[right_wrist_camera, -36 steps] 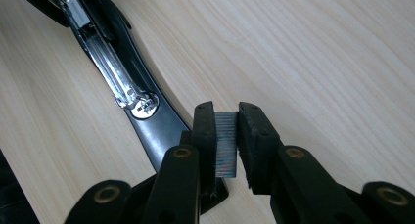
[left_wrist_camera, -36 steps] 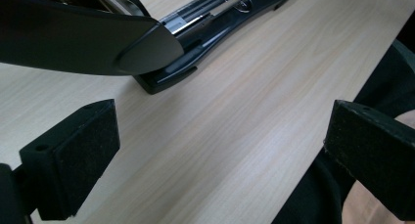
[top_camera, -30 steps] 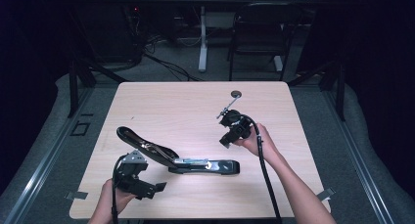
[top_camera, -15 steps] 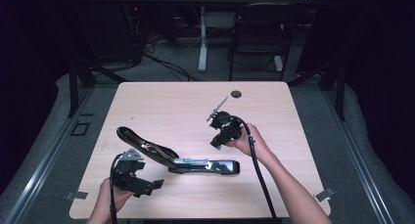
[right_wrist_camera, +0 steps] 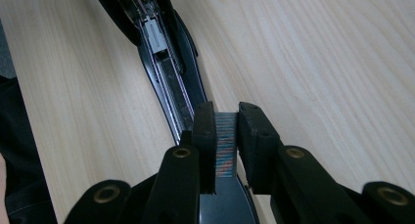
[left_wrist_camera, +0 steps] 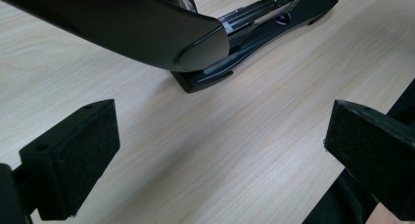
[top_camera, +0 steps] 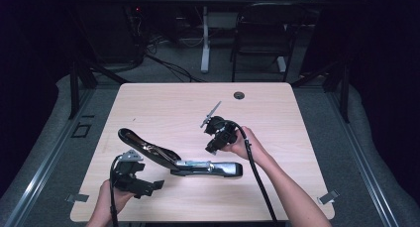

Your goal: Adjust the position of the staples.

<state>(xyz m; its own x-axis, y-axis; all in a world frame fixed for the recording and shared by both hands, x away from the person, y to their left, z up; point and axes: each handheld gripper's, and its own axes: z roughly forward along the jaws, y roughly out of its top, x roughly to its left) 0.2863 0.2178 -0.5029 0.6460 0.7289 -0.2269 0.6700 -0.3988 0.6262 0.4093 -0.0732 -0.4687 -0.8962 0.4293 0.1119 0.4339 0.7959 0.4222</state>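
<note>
Pale wood-grain laminate covers the table (top_camera: 163, 103), a rectangular top with rounded corners and a small dark round grommet (top_camera: 239, 95) near its far edge.

A black stapler (top_camera: 178, 160) lies near the middle of the table toward the near edge, opened wide. Its glossy, curved top cover (left_wrist_camera: 147, 33) is swung up and back toward the left, while the flat base and the metal magazine channel (right_wrist_camera: 169, 72) rest on the laminate. In the right gripper view the channel shows as a long, narrow open trough with a light-coloured pusher block inside.

The left gripper (top_camera: 148, 187) is held low at the near left corner of the table, just beside the raised cover. Its jaws stand wide apart with bare table between them; the pads (left_wrist_camera: 78, 155) are matte black, blocky and finely textured.

The right gripper (top_camera: 210, 146) is held above the stapler base, pointing down at it. Its jaws are closed on a strip of staples (right_wrist_camera: 225, 141), a thin, flat, finely ribbed metallic bar with a faint iridescent sheen, positioned over the near end of the magazine channel.
</note>
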